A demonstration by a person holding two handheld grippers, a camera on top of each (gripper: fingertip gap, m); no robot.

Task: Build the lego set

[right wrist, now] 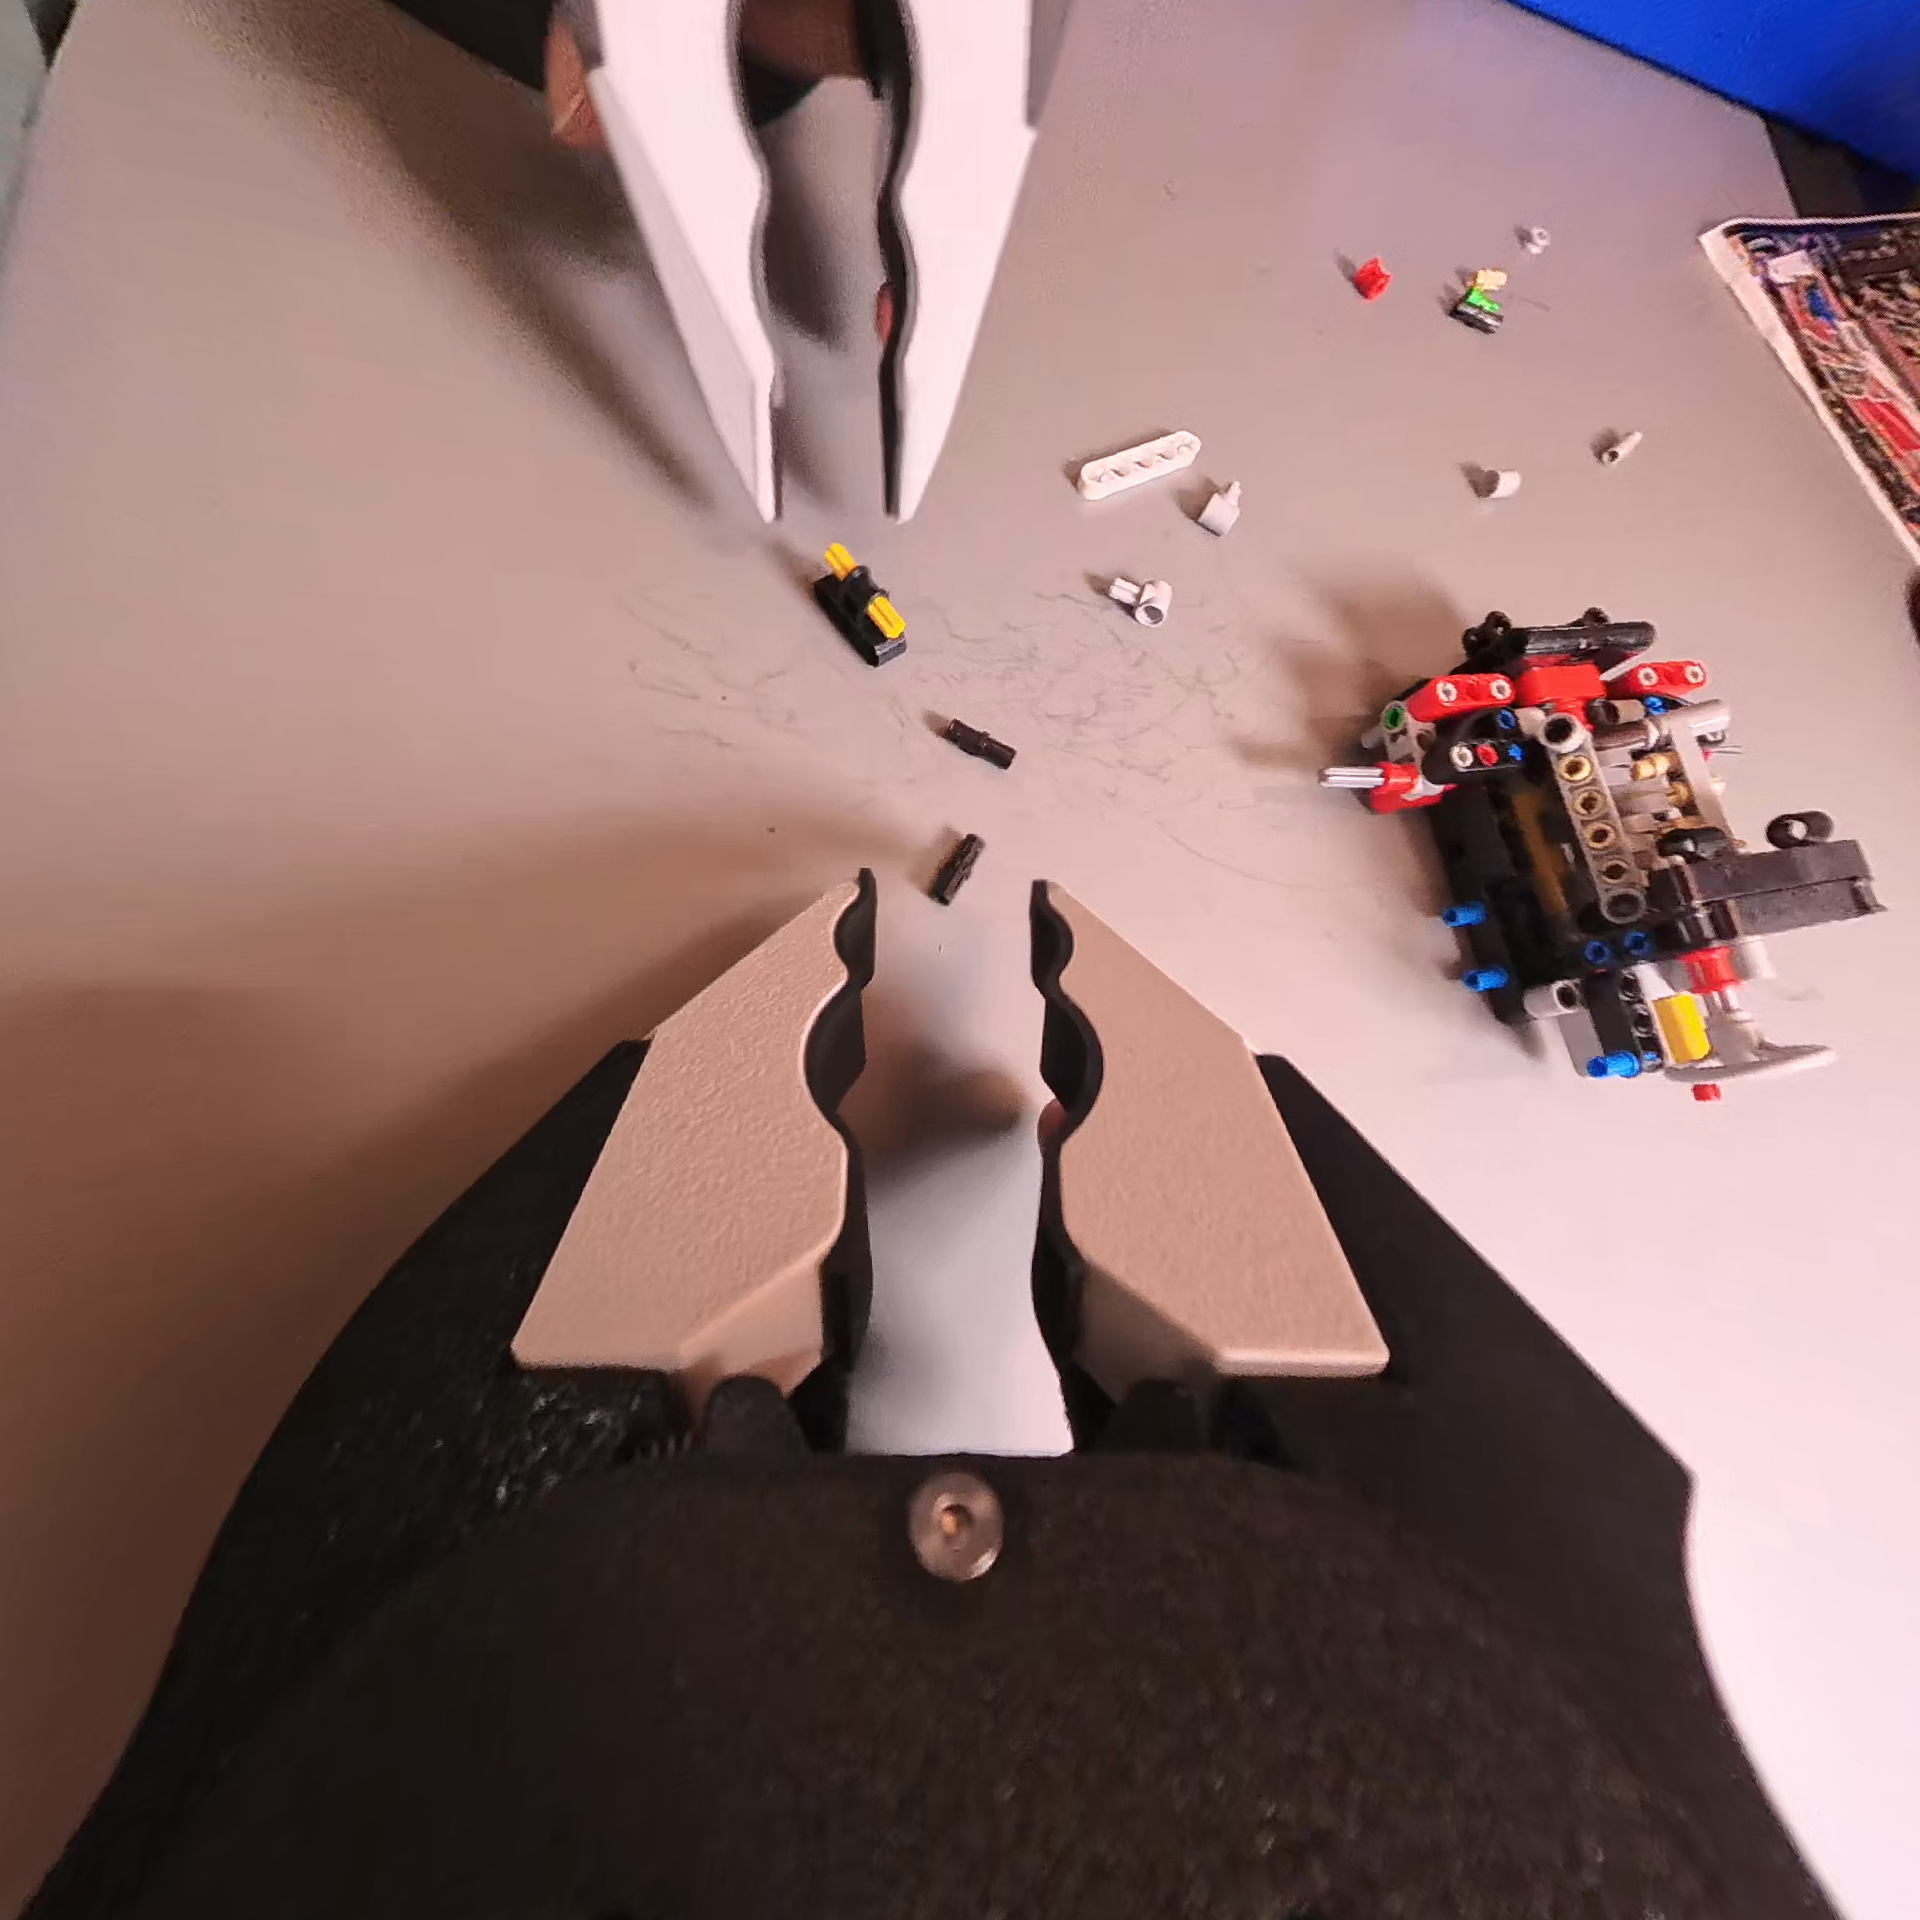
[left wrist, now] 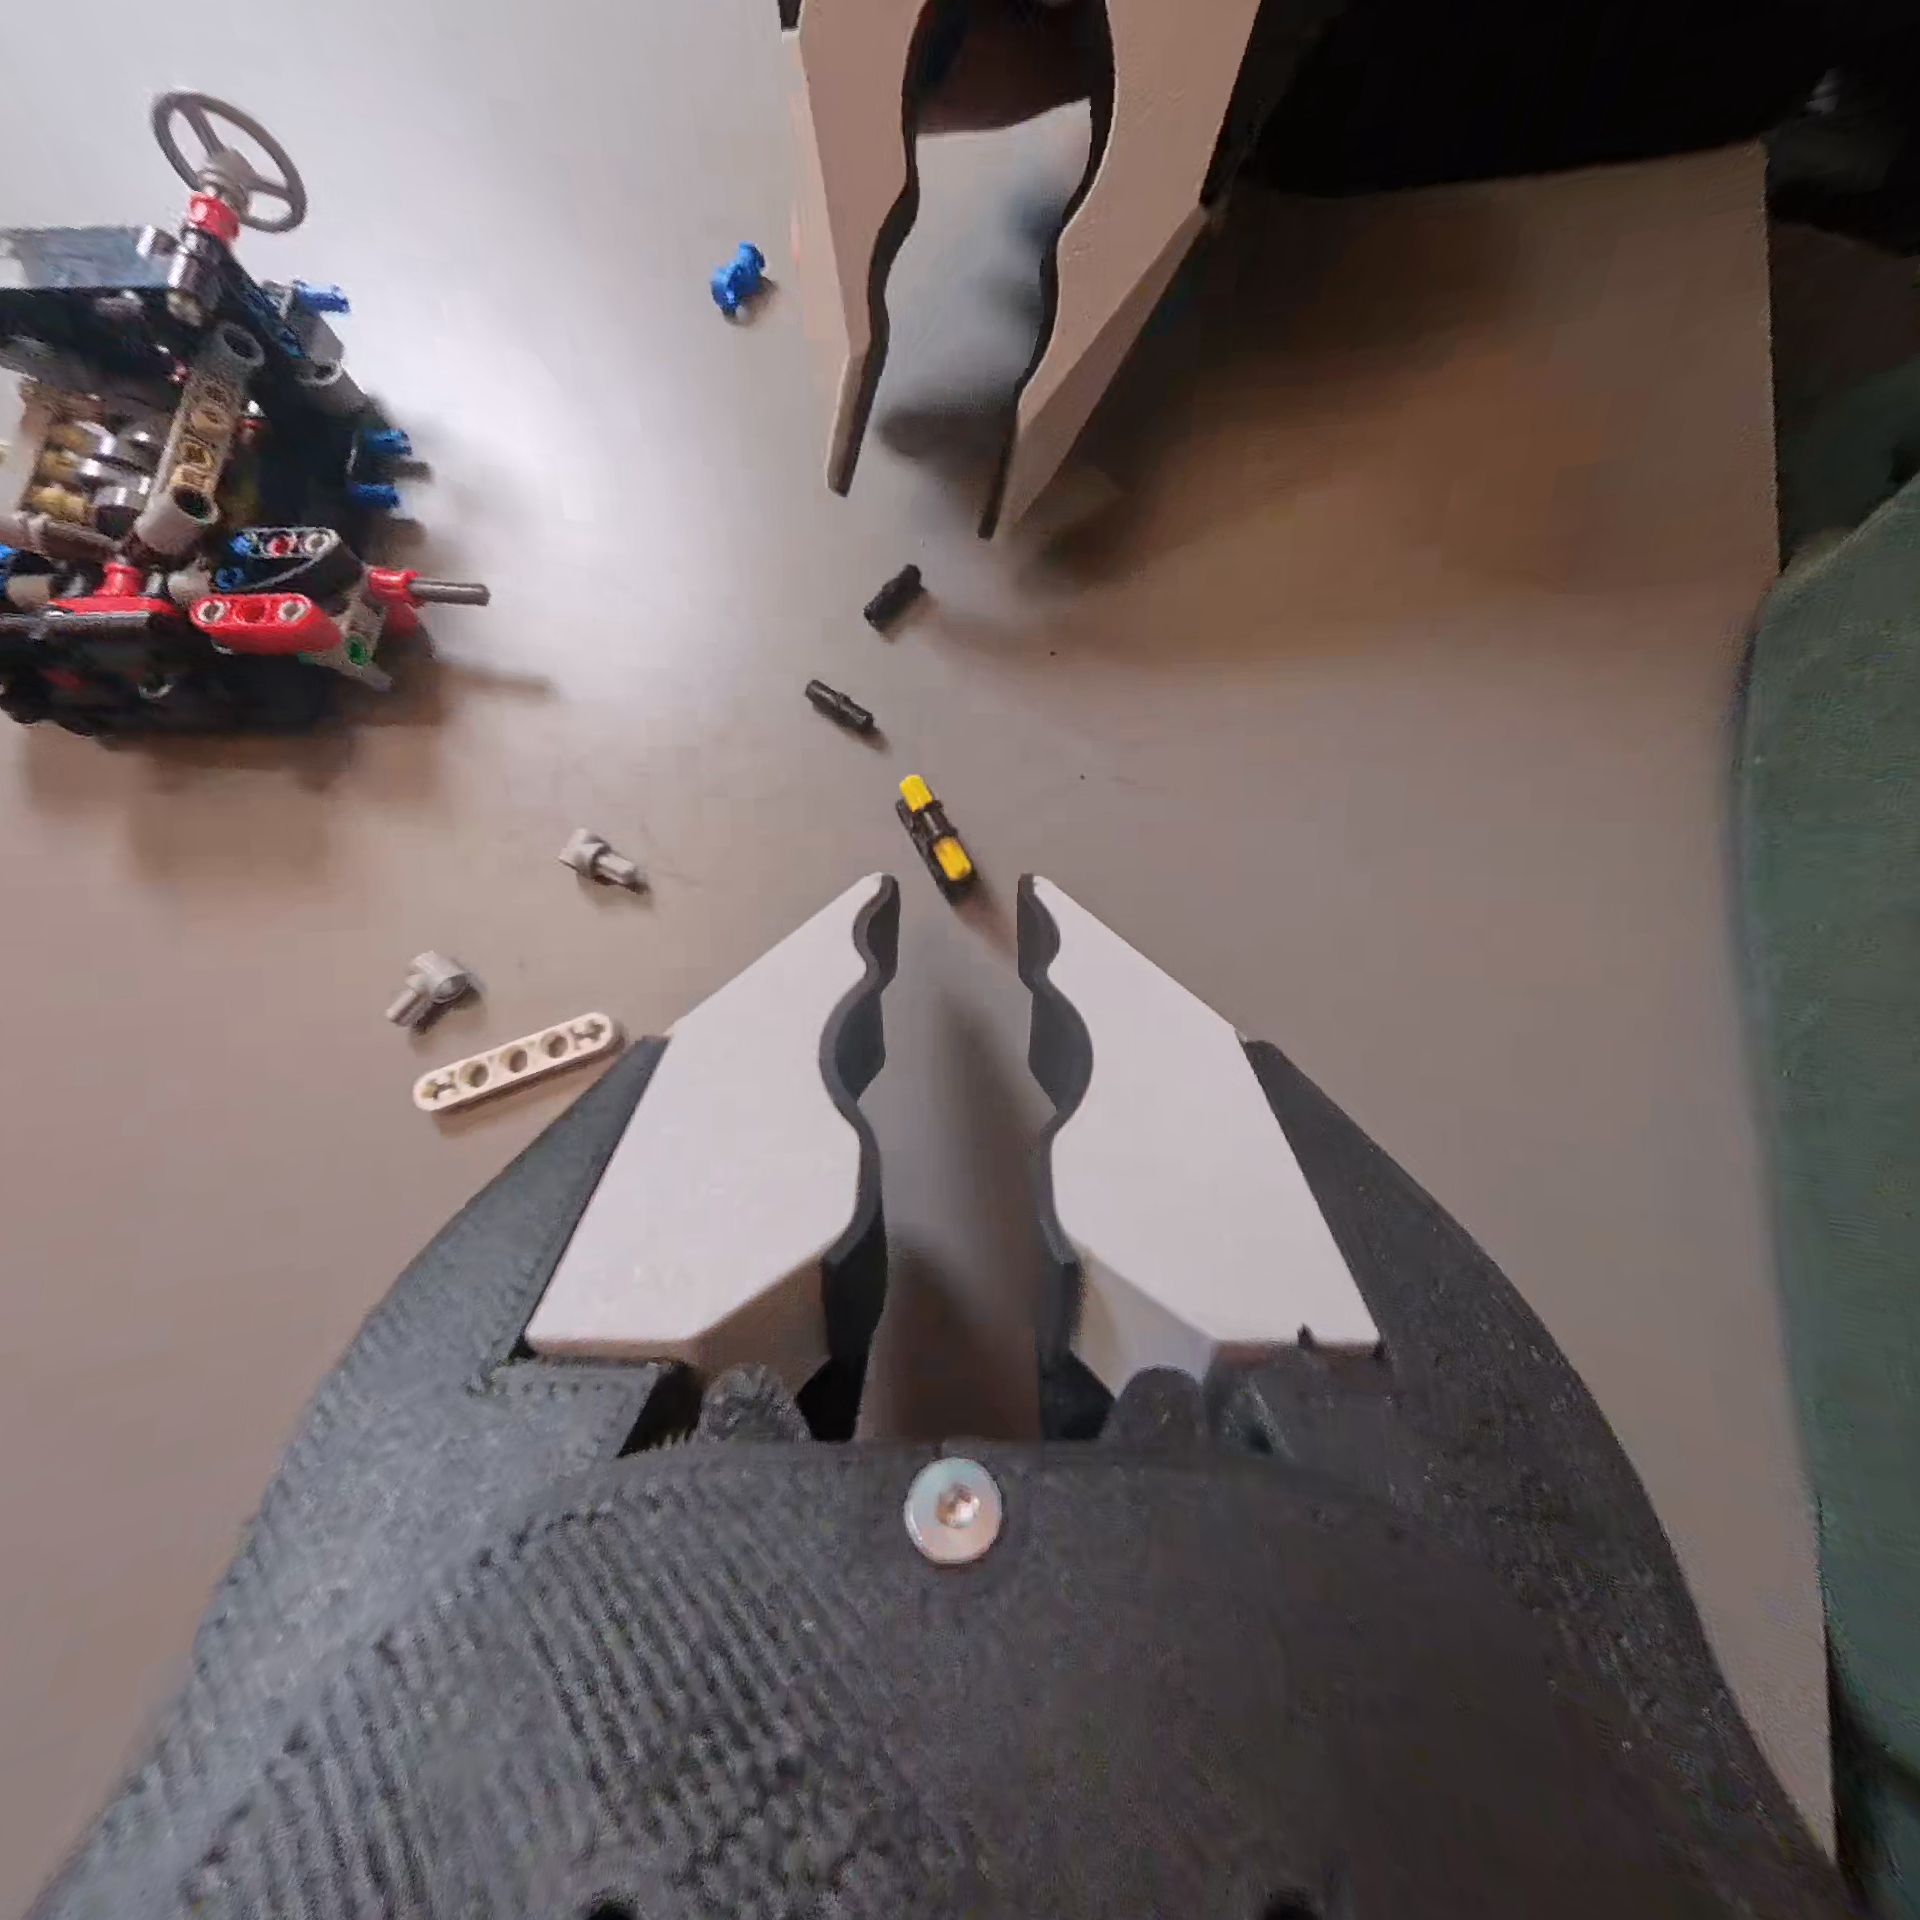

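left wrist view
left claw [left wrist: 956,883]: narrowly parted, nothing held, tips low over the bench [left wrist: 1351,831]
yellow-and-black piece [left wrist: 935,836]: lying just ahead of the tips, slightly off the gap's centre line
black pins: one [left wrist: 840,703] and another [left wrist: 894,595] lined up between the two claws, apart from each other
right claw [left wrist: 914,499]: seen opposite, parted, empty, pointed down near the far pin
lego model [left wrist: 187,468]: half-built, steering wheel on top, well to the side, untouched
loose bits: white beam [left wrist: 516,1062], grey connectors [left wrist: 431,987] [left wrist: 601,857], blue pin [left wrist: 738,275]

right wrist view
right claw [right wrist: 951,883]: parted moderately, empty
nearest black pin [right wrist: 956,868]: just ahead of the tips, angled across the gap
lego model [right wrist: 1600,842]: lying well off to one side, near the instruction booklet [right wrist: 1829,343]
risk 1: pin likely to be rolled or flicked away if only one tip is touched to it
risk 2: yellow-and-black piece may be pushed, not gripped, gap judged tight
risk 3: claws could be knocked together, both aimed at the same short row
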